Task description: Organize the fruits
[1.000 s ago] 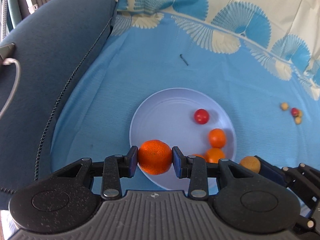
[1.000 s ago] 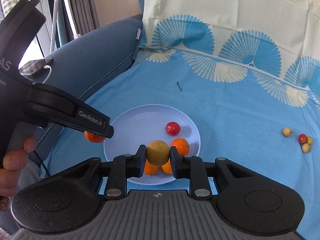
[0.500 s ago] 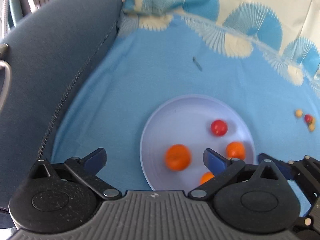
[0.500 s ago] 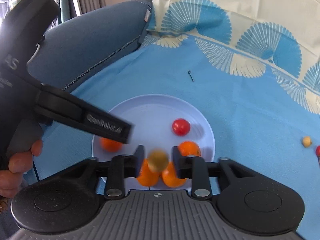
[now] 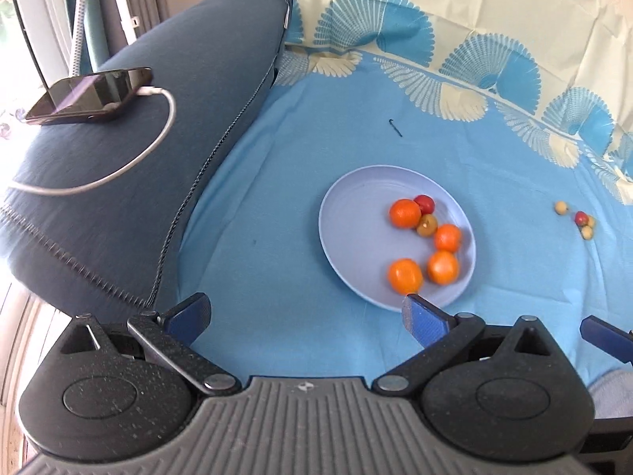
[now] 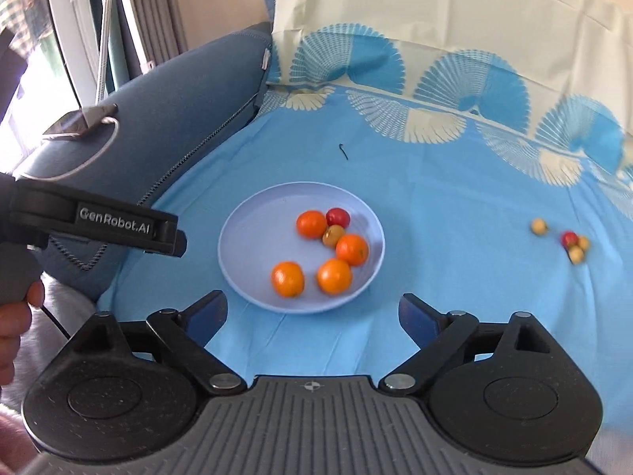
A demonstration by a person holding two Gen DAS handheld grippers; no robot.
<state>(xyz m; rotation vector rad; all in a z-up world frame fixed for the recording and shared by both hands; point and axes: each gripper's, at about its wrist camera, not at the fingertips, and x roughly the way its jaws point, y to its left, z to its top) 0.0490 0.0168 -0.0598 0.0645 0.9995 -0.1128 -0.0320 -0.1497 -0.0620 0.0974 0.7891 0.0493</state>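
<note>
now the fruits sit gathered in the pale blue plate point(image 6: 237, 255): four mandarins point(image 6: 288, 278), a red cherry tomato point(image 6: 338, 217) and a brownish-yellow fruit point(image 6: 333, 236), huddled right of centre, leaving the left half bare for more. a small cluster of loose fruits point(image 6: 573, 243) lies well apart on the blue bedsheet point(image 6: 435, 198), likely next to collect. the left hand-held gripper point(image 5: 304, 316) is spread wide and empty near the plate's rim; the right hand-held gripper point(image 6: 312, 314) has just been opening, nothing between its jaws. the sheet between plate and cluster is bare; a navy cushion point(image 5: 178, 79) with a phone point(image 5: 89, 95) bounds the left.
</note>
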